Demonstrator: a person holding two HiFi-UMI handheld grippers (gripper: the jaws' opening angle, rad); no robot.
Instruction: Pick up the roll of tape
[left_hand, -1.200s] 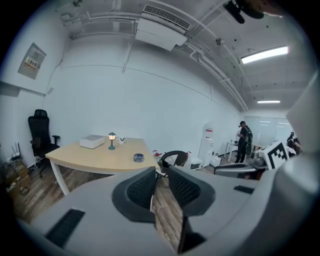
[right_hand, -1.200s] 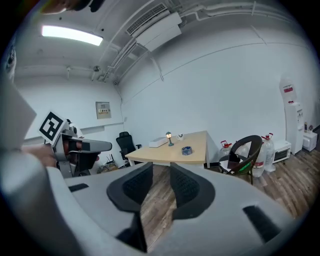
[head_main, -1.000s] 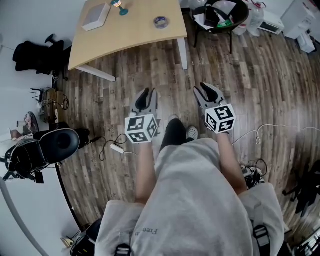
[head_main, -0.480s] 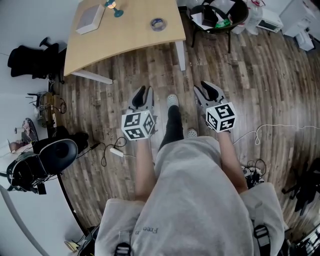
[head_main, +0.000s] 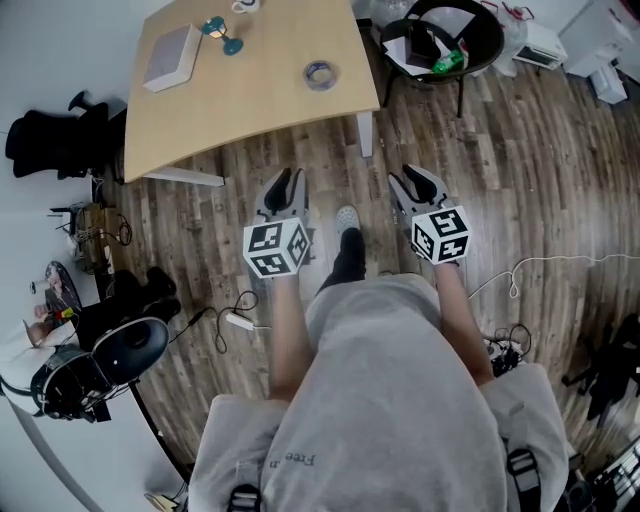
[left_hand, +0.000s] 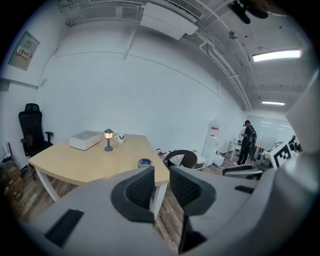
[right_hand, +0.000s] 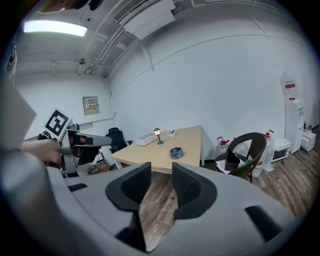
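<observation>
since the flat blue-grey roll of tape (head_main: 321, 74) lies near the front edge of the pale wooden table (head_main: 250, 110), well ahead of both claws, the reach must go forward. the left gripper (head_main: 285, 185) seems slightly nearer than the right gripper (head_main: 420, 178). both have their jaws apart and empty.

bright, even light is coming from ceiling strips (left_hand: 276, 55), which are glaring white in both gripper views. shadows on the floor (head_main: 520, 170) are showing faint and soft. every view is bending toward its edges, and the gripper views are fading into black borders.
</observation>
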